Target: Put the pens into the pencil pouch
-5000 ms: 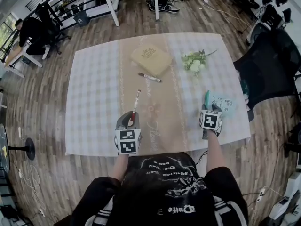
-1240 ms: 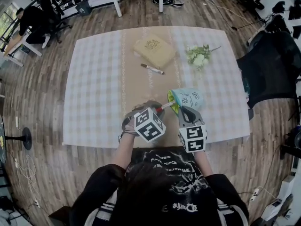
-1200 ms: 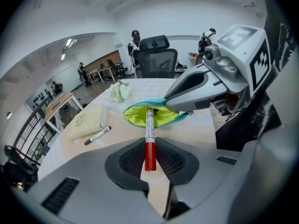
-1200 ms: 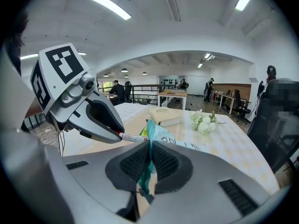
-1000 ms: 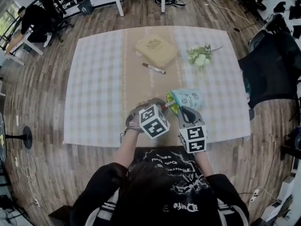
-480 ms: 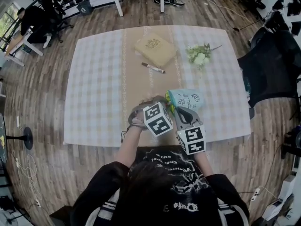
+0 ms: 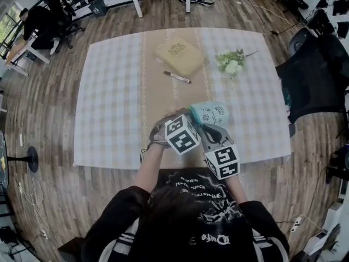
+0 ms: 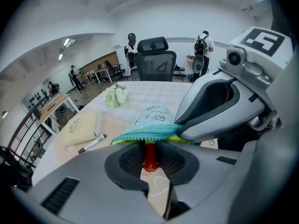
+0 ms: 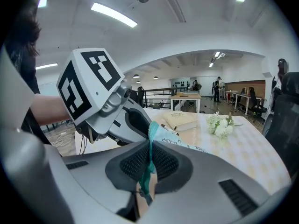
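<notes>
Left gripper (image 8: 150,147) clamped on slim red pen (image 8: 150,159), long axis aimed straight into the teal fabric pencil pouch (image 7: 212,112) just ahead, tip under its lip; right gripper (image 9: 149,161) pinched shut on pouch's edge, propping the mouth.

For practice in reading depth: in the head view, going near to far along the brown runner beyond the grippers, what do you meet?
pencil pouch → marker pen → tan book
</notes>
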